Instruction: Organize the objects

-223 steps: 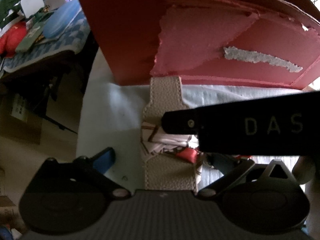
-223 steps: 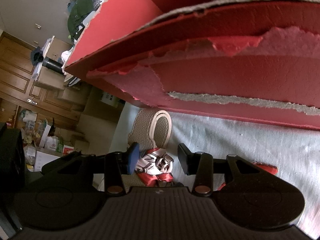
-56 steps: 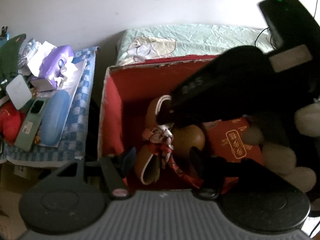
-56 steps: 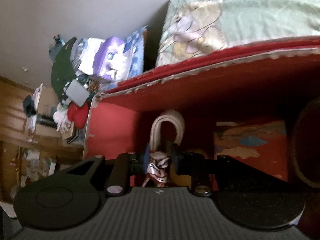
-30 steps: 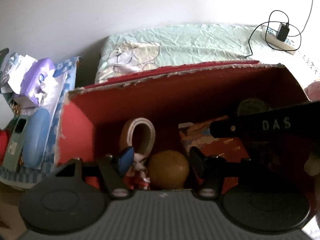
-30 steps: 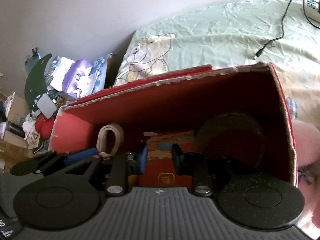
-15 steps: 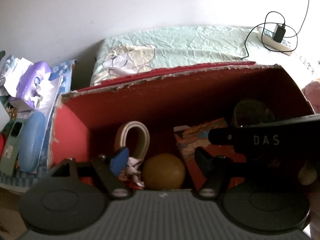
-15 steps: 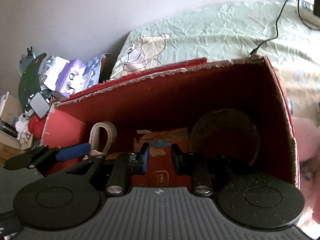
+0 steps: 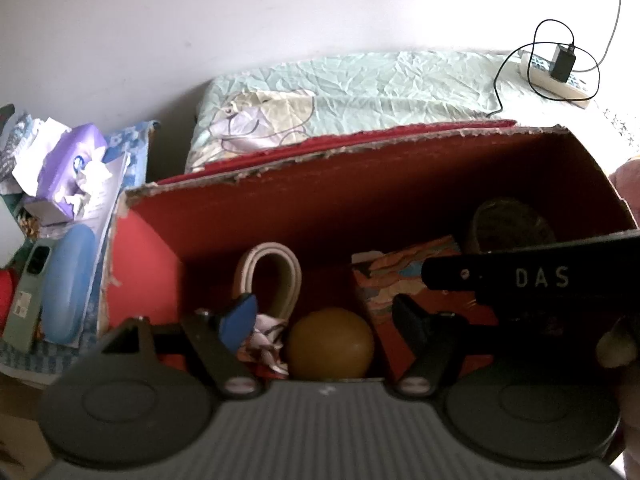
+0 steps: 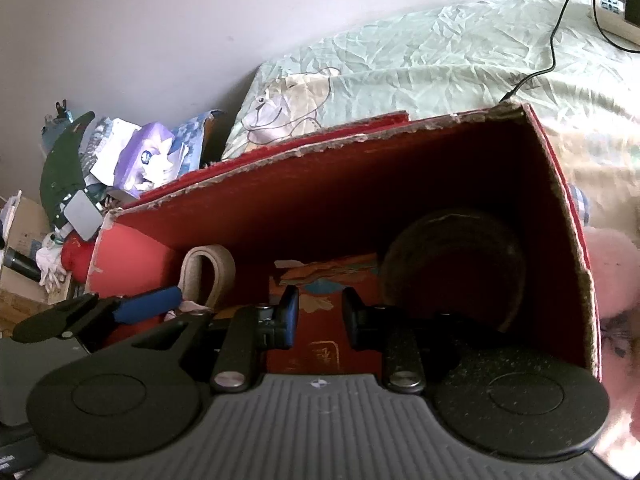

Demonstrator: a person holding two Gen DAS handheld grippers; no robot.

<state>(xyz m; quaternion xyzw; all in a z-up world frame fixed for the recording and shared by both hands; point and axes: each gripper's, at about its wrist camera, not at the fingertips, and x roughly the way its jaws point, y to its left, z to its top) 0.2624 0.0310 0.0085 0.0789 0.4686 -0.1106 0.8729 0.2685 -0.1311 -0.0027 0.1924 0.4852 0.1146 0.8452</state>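
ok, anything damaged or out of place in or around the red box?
The red box has a ragged, torn top rim, with bare cardboard showing along the back edge. Inside, the beige strap, brown ball and printed packet lie loosely but contained. Nothing spilled. Both grippers are empty.

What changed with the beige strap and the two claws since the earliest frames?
The beige strap, then held by both claws on the sheet outside the red box, now lies inside it, released. The left claw has just been opening, nothing pinched; the right claw hangs narrowly open, empty. Ball and packet unmoved lately.
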